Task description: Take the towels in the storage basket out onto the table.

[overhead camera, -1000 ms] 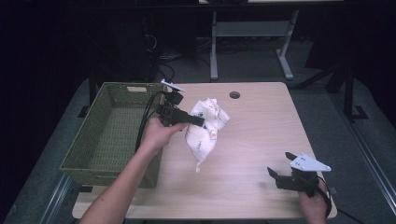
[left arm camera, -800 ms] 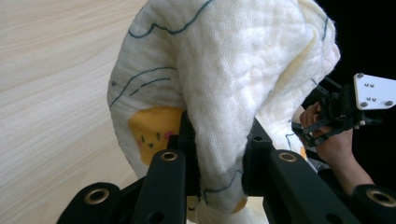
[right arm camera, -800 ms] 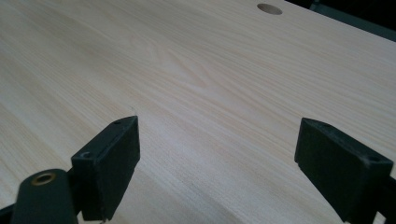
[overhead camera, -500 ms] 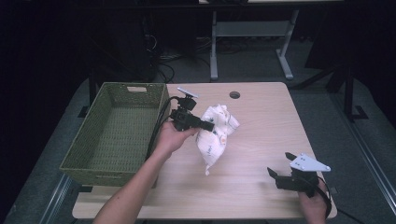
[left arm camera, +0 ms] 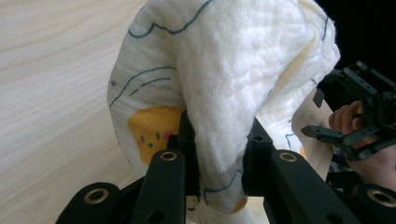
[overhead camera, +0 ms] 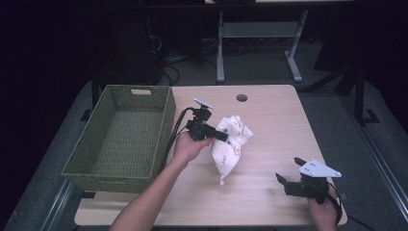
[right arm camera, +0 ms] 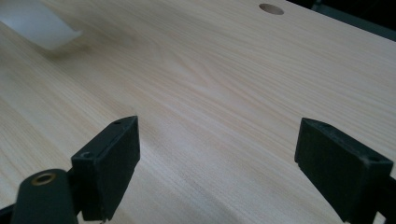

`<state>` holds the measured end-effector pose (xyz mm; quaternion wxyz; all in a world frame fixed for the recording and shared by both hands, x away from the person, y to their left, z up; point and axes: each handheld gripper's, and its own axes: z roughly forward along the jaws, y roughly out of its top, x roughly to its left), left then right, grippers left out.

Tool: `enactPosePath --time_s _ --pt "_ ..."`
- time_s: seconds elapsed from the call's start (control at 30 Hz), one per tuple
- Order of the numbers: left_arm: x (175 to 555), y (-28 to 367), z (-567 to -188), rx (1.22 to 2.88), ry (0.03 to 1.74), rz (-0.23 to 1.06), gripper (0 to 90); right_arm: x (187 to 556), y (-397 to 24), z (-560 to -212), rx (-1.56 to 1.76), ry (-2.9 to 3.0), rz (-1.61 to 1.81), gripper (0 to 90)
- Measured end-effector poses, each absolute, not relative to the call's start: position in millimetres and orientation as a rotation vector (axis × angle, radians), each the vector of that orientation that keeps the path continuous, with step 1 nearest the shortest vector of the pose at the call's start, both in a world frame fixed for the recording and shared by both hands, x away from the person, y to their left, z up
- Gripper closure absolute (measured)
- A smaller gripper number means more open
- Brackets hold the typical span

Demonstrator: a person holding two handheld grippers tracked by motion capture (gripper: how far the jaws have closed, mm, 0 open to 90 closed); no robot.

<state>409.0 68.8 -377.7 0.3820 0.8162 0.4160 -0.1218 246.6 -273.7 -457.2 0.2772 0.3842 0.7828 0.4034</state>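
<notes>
A white cloth [overhead camera: 229, 144] with blue lines and yellow patches hangs bunched above the middle of the wooden table [overhead camera: 269, 125]. My left gripper [overhead camera: 220, 136] is shut on its upper part, and the tail of the cloth droops toward the tabletop. In the left gripper view the cloth [left arm camera: 233, 79] is pinched between the two black jaws, and my left gripper [left arm camera: 219, 158] holds a thick fold. My right gripper [overhead camera: 288, 173] rests low at the table's front right, open with nothing between its jaws. The right gripper view has my right gripper [right arm camera: 217, 154] over bare wood, with a corner of the cloth [right arm camera: 39, 25] at top left.
A green woven basket [overhead camera: 96, 163] stands on the left side of the table, nothing inside it. A round cable hole [overhead camera: 241, 97] sits near the table's far edge. Desk legs and cables lie on the dark floor beyond.
My left gripper has carried the cloth to the right, away from the basket toward the table's middle. The right gripper has stayed in place.
</notes>
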Motion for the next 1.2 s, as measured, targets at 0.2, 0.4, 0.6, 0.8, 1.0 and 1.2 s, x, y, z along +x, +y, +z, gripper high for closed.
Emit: enactPosePath --time_s 0.2,0.4,0.6,0.8,1.0,1.2 --pt "410.5 59.2 -391.6 2.075 1.100 -0.295 73.9 246.2 -274.3 -456.8 1.040 2.098 1.088 13.7" --pt "413.7 57.0 -406.3 2.075 1.133 -0.301 73.4 246.3 -275.0 -456.4 1.035 2.096 1.088 13.7" --pt "415.7 54.2 -419.3 2.044 1.182 -0.305 73.1 246.4 -275.6 -456.2 1.031 2.097 1.089 13.7" --pt "418.0 53.0 -429.3 2.039 1.204 -0.295 72.8 246.8 -275.0 -456.4 1.032 2.101 1.086 13.7" --pt "416.6 49.3 -435.3 2.055 1.195 -0.294 69.0 247.1 -274.7 -456.7 1.026 2.106 1.085 13.7" --pt "414.2 43.9 -442.1 2.084 1.187 -0.248 70.7 246.6 -273.4 -456.8 1.028 2.106 1.085 13.7"
